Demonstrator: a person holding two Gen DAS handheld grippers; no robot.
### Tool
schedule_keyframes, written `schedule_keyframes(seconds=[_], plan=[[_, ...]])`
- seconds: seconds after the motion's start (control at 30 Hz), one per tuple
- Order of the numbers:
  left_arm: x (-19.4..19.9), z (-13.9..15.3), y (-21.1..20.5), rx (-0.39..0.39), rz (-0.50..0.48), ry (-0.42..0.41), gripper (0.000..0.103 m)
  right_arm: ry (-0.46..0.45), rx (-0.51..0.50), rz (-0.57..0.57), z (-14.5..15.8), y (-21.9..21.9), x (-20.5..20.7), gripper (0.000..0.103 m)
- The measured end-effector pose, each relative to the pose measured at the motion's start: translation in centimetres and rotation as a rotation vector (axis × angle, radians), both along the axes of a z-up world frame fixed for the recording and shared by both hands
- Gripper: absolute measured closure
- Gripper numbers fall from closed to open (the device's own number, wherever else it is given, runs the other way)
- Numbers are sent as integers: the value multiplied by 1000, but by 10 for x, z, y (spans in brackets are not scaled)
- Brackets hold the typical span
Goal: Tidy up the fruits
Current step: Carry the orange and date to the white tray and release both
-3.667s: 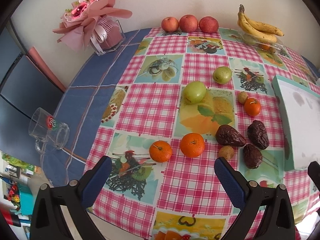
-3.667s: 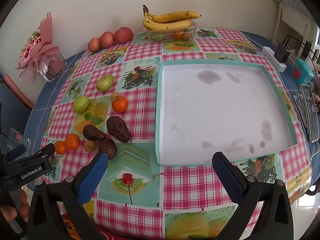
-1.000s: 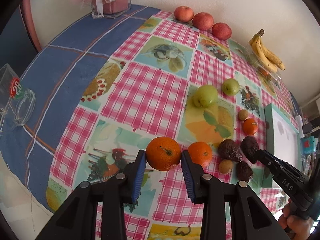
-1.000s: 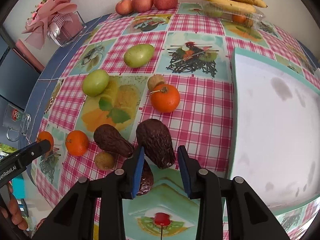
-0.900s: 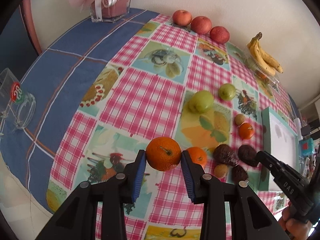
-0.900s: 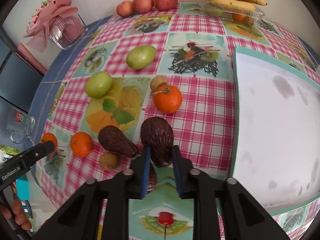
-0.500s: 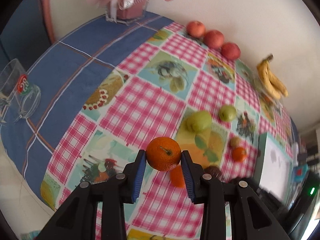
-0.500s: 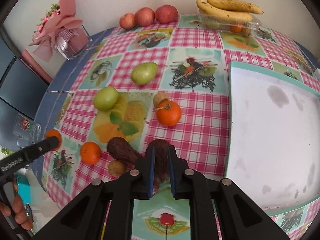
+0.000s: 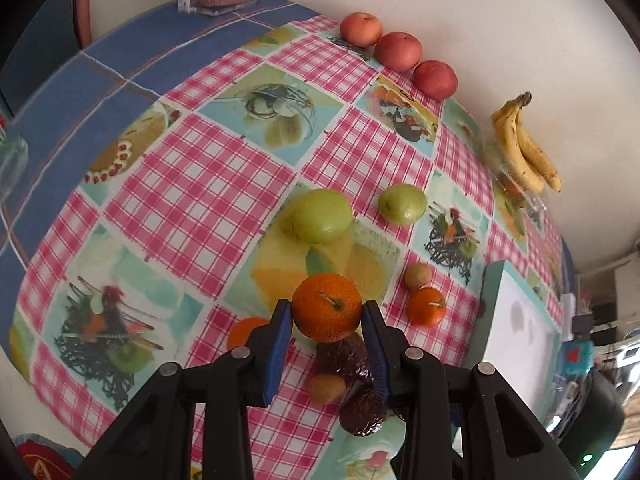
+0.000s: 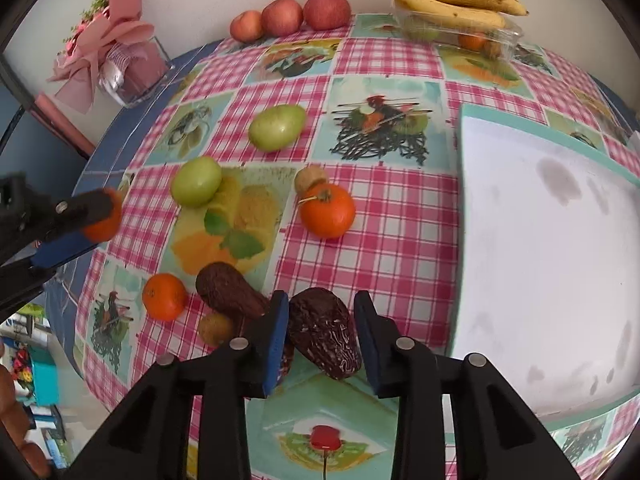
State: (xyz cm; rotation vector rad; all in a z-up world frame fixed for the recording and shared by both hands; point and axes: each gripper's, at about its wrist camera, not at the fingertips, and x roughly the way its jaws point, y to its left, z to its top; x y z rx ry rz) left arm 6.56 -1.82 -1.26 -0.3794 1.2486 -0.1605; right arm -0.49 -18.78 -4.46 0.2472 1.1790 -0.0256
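My left gripper (image 9: 326,320) is shut on an orange mandarin (image 9: 327,307) and holds it above the table; it also shows at the left of the right wrist view (image 10: 100,216). My right gripper (image 10: 322,330) is shut on a dark brown avocado (image 10: 324,332), held just above the cloth. Another dark avocado (image 10: 230,290), a mandarin (image 10: 164,297) and a small kiwi (image 10: 215,328) lie beside it. A third mandarin (image 10: 328,211), a second kiwi (image 10: 310,178) and two green fruits (image 10: 196,186) (image 10: 277,127) lie farther back. The white tray with a teal rim (image 10: 460,200) lies to the right.
Three red apples (image 10: 286,16) line the wall. Bananas (image 10: 448,0) rest on a clear plastic box (image 10: 472,38) at the back right. A pink bouquet in a glass vase (image 10: 120,64) stands at the back left. The checked tablecloth (image 10: 400,240) covers a round table.
My left gripper has carried the mandarin up and to the right, over the other fruits. My right gripper has closed on the dark avocado and lifted it slightly.
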Motion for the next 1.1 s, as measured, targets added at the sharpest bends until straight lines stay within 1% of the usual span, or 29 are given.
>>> schedule_keyframes(seconds=[0.07, 0.13, 0.27, 0.4, 0.6, 0.67, 0.73, 0.87, 1.0, 1.1], plan=[[1, 9, 2, 13, -3, -41, 65, 12, -14, 24, -3, 5, 0, 68], [1, 12, 3, 11, -6, -56, 65, 14, -43, 41, -3, 10, 0, 67], [3, 7, 7, -37, -8, -35, 65, 22, -83, 49, -4, 16, 2, 65], [5, 3, 7, -52, -10, -21, 65, 62, -111, 54, -12, 19, 6, 64], [8, -1, 8, -66, -6, -4, 65, 58, -67, 19, -11, 13, 4, 65], [8, 2, 6, -66, -9, -12, 65, 31, -58, 7, -5, 12, 3, 65], [9, 5, 2, -66, -15, -23, 65, -9, -57, -14, 6, 6, -3, 65], [7, 11, -20, -61, -65, -45, 65, -105, -68, -114, 36, -14, -8, 65], [1, 15, -50, -55, -144, -61, 65, -115, -84, -228, 51, -44, -5, 65], [-8, 16, -76, -44, -213, -68, 65, -95, -89, -332, 49, -75, -4, 65]])
